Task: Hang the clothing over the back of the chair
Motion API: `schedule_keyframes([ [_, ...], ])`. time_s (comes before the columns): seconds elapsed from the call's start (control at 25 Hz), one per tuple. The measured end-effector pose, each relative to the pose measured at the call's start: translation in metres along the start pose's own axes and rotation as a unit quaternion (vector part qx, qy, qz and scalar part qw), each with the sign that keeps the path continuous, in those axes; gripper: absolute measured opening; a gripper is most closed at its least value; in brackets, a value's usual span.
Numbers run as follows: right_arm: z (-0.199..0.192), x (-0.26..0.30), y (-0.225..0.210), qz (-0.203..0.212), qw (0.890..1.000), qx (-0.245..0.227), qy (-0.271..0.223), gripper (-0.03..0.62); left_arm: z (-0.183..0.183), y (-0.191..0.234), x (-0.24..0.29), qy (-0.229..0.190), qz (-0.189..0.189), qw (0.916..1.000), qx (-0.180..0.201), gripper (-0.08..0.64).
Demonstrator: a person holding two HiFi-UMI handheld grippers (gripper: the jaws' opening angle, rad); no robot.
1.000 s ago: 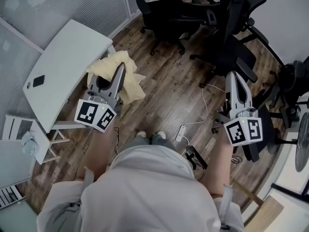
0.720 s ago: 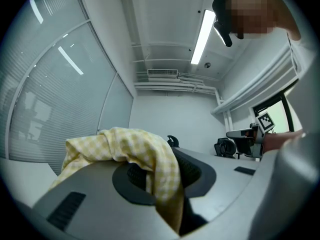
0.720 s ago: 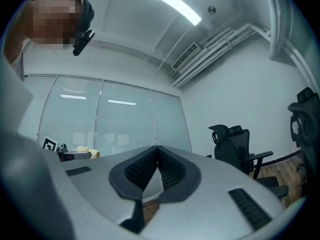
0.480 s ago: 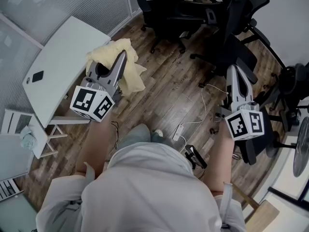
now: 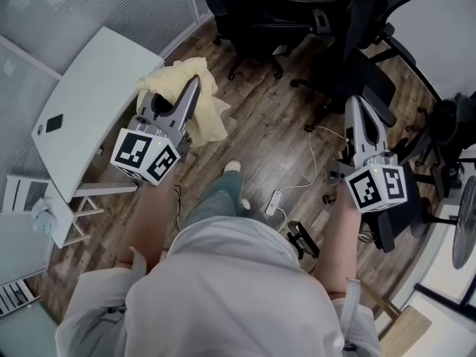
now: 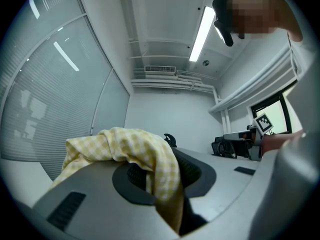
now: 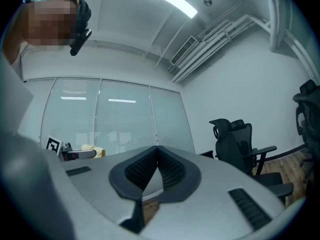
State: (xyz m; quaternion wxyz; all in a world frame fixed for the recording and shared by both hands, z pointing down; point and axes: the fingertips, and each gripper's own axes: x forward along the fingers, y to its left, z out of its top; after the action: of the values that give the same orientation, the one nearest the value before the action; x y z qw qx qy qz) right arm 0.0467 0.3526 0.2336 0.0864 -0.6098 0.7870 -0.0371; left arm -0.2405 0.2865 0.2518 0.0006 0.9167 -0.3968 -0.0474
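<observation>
A pale yellow checked garment (image 5: 201,106) hangs from my left gripper (image 5: 195,82), which is shut on a fold of it. In the left gripper view the cloth (image 6: 142,151) drapes over and between the jaws. My right gripper (image 5: 355,104) is shut with nothing in it; its pads (image 7: 170,170) meet. Black office chairs (image 5: 256,21) stand ahead of me on the wood floor, one with a high mesh back (image 5: 364,28) just beyond the right gripper. That chair (image 7: 237,141) also shows in the right gripper view. Both grippers point level, away from me.
A white table (image 5: 82,103) with a dark phone (image 5: 54,123) stands at the left by a glass wall. A white power strip (image 5: 277,203) and cables lie on the floor between my arms. More black chairs (image 5: 446,132) crowd the right side.
Both grippers have moved forward towards the chairs, and the garment went along with the left one, away from the table. One foot has stepped forward.
</observation>
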Motion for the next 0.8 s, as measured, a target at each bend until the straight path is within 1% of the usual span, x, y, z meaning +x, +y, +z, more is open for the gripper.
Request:
schedule_keyframes([
  [0.24,0.012,0.025,-0.021,-0.005,1.000,0.000,-0.002,0.021,0.003,0.009,0.039,-0.003,-0.009,0.9999,-0.005,0.092],
  [0.48,0.010,0.042,-0.025,-0.004,1.000,-0.003,-0.009,0.021,0.002,0.018,0.058,-0.013,-0.019,0.9997,-0.004,0.093],
  [0.8,0.020,0.087,-0.045,-0.011,1.000,-0.006,-0.016,0.021,0.011,0.046,0.108,-0.021,-0.031,0.9993,-0.002,0.094],
])
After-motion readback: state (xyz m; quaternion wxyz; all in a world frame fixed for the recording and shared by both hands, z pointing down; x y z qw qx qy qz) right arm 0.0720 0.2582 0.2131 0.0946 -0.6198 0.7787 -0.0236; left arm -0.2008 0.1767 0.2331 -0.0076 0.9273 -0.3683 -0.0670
